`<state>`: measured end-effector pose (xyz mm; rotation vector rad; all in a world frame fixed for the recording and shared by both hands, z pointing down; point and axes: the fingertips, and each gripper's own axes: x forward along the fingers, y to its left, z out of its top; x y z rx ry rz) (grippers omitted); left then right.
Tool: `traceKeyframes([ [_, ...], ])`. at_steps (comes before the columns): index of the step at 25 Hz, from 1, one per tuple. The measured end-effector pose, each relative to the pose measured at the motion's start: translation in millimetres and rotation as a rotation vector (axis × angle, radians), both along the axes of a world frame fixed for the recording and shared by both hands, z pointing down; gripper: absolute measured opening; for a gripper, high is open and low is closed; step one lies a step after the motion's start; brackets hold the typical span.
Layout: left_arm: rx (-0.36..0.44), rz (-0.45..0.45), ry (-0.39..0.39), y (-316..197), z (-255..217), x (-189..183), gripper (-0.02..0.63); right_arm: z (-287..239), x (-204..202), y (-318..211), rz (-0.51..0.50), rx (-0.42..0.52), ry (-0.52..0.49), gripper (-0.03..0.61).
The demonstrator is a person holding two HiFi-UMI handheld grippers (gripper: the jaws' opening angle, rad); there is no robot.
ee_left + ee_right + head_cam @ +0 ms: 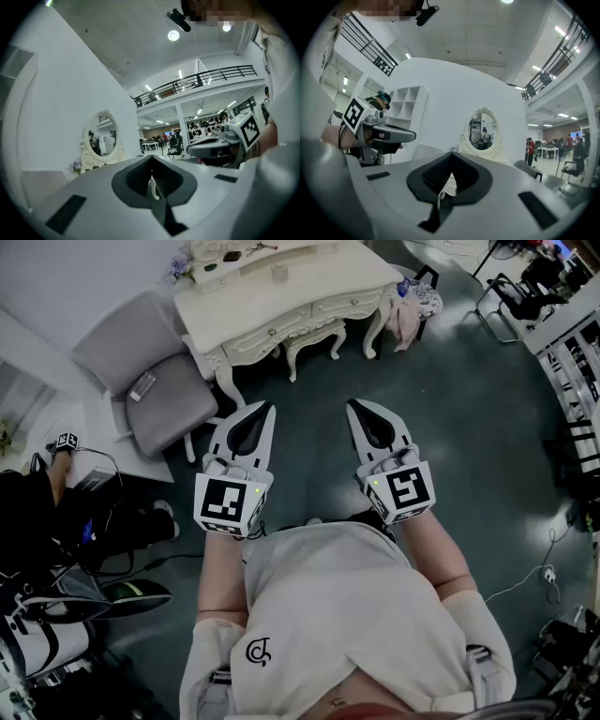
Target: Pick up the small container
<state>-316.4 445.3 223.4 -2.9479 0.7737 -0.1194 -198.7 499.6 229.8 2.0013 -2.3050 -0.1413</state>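
The small container (278, 272) stands on the white dressing table (323, 279), well ahead of our left jaws' tips. We hold the left gripper (270, 408) level, its jaws pressed together on nothing. The right gripper (352, 405) is closed and empty too. A grey chair (159, 390) sits left of the left jaws.

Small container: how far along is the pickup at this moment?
Done: nothing yet. In hand: the left gripper and right gripper are both shut and empty, held level in the air short of the white dressing table. A small pale item on its top may be the container; too small to tell. Still to do: approach, open the jaws, grasp, lift.
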Motion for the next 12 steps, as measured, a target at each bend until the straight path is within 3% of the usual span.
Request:
traceKeyframes([
  [12, -0.026, -0.003, -0.004, 3.2, 8.2, -2.6, 0.012, 6.3, 0.1, 7.3, -0.011, -0.01, -0.032, 0.005],
])
